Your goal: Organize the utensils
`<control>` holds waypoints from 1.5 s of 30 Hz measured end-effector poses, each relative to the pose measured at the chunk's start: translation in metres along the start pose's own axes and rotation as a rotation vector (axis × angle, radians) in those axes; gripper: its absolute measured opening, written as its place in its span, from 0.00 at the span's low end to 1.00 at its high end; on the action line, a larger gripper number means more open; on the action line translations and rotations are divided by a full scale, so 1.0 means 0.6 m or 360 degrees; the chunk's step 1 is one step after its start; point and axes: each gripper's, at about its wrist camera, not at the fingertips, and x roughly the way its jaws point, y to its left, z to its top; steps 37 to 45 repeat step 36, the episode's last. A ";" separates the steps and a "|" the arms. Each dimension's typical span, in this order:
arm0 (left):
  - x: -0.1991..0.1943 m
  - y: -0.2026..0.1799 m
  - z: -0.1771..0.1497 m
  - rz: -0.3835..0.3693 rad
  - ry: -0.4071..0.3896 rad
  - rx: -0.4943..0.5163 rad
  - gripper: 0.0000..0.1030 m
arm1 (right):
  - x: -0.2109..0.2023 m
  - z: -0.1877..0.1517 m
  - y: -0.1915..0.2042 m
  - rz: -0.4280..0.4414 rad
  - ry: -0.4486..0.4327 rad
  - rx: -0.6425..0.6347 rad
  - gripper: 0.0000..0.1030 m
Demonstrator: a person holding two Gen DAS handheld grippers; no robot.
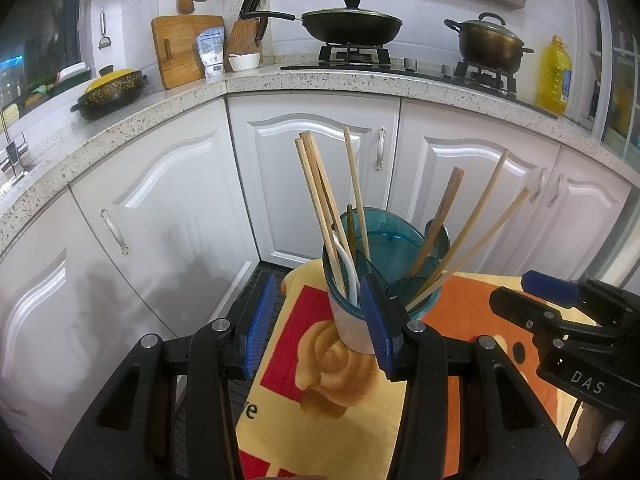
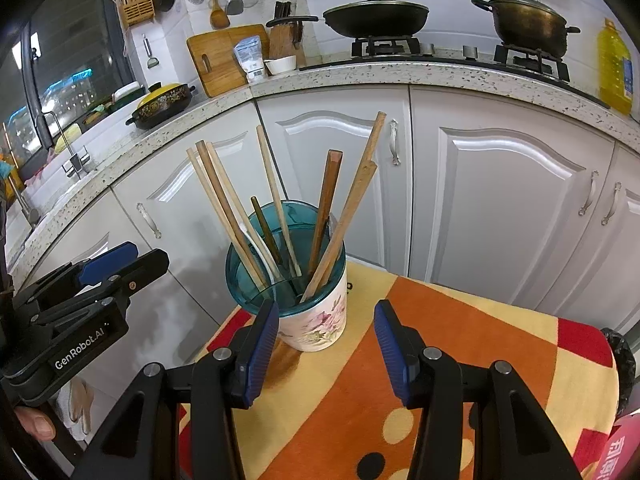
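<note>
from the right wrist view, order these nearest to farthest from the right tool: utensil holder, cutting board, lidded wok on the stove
1. utensil holder: on the cloth-covered table just ahead of the right tool, slightly left of its centre.
2. cutting board: leaning against the wall on the counter, upper left.
3. lidded wok: on the stove burner, top centre; roughly as far as the board, too close to call.

The left hand-held gripper [image 2: 120, 264] reads "GenRobot.AI", the right hand-held gripper [image 1: 560, 292] "DAS".

Utensil holder [image 2: 316, 320] hides the chopsticks' [image 2: 224, 204] lower ends.
</note>
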 end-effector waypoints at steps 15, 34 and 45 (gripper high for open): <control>-0.002 -0.002 0.001 0.0002 0.0003 0.0000 0.42 | 0.001 0.000 0.003 -0.0006 0.0005 -0.0002 0.46; 0.001 -0.011 -0.005 -0.0039 -0.0001 0.0003 0.42 | 0.004 -0.006 -0.010 -0.0012 0.0020 0.0016 0.47; 0.004 -0.012 -0.007 -0.0046 0.0011 0.0008 0.42 | 0.006 -0.012 -0.021 -0.0024 0.0027 0.0028 0.47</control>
